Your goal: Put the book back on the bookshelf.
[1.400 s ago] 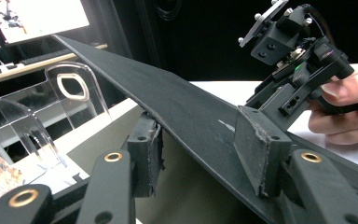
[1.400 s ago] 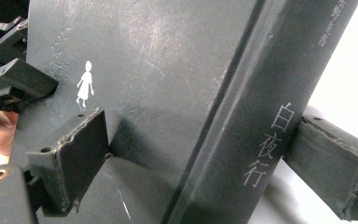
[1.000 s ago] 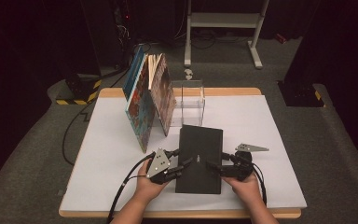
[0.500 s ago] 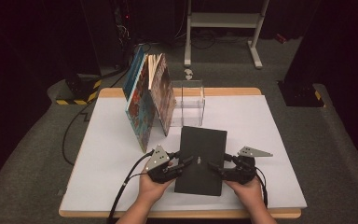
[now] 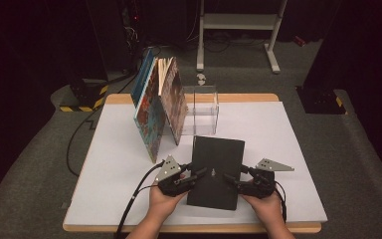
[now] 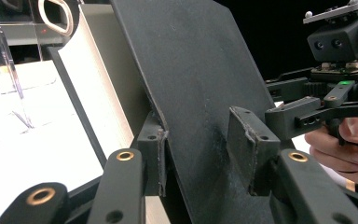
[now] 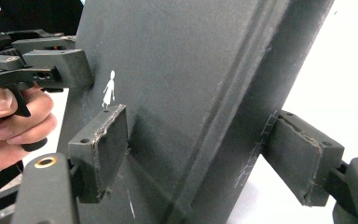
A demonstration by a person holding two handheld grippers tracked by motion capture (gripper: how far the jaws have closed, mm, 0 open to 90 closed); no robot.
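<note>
Since the earlier frames, the black book (image 5: 216, 172) has changed little in position; both claws have closed in on its side edges. The left claw (image 5: 195, 176) has the front cover between its jaws, a gap visible on one side, so a firm grip cannot be confirmed. The right claw (image 5: 233, 180) straddles the spine, jaws apart. The matte black book sits on the worktop (image 5: 288, 149) at 6 o'clock from the clear stand (image 5: 202, 109), cover partly lifted, cream pages (image 6: 102, 93) exposed.
</note>
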